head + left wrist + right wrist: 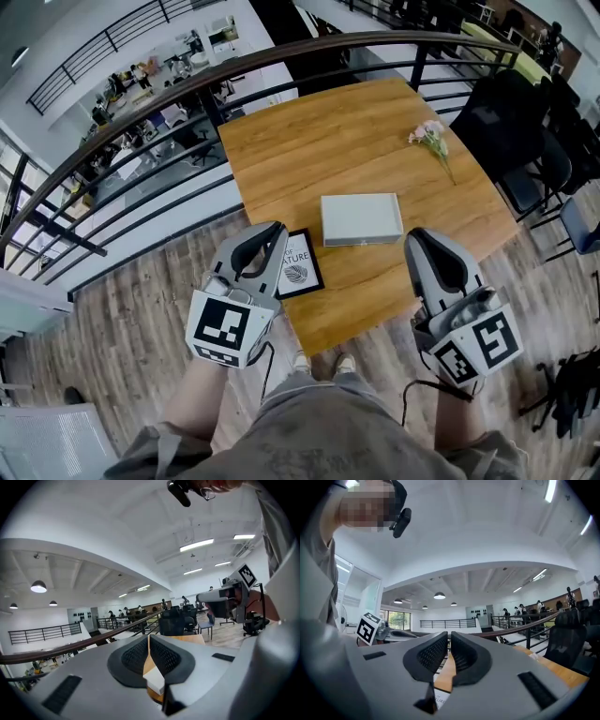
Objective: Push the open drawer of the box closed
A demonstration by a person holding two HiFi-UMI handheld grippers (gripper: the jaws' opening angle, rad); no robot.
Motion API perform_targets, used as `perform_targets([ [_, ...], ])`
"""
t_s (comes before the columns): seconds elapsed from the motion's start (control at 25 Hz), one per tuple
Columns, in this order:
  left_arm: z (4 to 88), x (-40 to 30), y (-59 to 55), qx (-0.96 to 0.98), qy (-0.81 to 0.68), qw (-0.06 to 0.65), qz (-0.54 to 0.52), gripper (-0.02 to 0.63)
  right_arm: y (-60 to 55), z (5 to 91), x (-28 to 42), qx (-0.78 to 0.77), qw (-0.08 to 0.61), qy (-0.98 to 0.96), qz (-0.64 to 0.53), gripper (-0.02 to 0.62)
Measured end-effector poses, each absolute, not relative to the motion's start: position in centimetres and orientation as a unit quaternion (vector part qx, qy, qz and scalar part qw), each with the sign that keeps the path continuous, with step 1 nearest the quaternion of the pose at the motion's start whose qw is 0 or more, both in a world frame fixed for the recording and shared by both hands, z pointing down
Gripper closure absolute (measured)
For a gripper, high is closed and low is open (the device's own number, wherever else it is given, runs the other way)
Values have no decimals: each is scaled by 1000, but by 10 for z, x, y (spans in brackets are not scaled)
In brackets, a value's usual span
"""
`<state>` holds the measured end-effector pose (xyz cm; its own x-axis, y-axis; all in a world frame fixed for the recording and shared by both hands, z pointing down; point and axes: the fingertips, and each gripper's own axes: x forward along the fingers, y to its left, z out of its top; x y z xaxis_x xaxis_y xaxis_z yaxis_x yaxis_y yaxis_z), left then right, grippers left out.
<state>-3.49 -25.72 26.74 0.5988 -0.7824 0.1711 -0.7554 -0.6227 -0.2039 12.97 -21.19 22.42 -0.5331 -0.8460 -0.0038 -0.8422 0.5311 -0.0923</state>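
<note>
Both tools, the left gripper [267,234] and the right gripper [424,242], keep their jaws closed on nothing, short of the flat pale-grey rectangular box [361,218] lying mid wooden worktop [309,150] (its drawer indistinct); an unbraced push may slide the whole box.

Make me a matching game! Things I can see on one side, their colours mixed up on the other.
Things:
1. box
2. flowers
3. frame
4. table

Colours:
A. pink
B. wood brown
C. pale grey
D. black

Pairs: 1-C, 2-A, 3-D, 4-B
</note>
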Motion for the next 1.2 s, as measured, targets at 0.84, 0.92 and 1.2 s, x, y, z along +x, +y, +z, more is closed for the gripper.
perform_targets([
  [0.84, 268, -45, -195, -887, 440, 66, -121, 580, -155, 239, 121, -466, -17, 884, -27, 554],
  [0.92, 272, -47, -196, -886, 438, 70, -132, 578, -157, 242, 120, -464, -20, 885, -31, 554],
  [1.2, 268, -45, -199, -887, 441, 66, -124, 580, -161, 246, 124, -469, -24, 882, -41, 554],
])
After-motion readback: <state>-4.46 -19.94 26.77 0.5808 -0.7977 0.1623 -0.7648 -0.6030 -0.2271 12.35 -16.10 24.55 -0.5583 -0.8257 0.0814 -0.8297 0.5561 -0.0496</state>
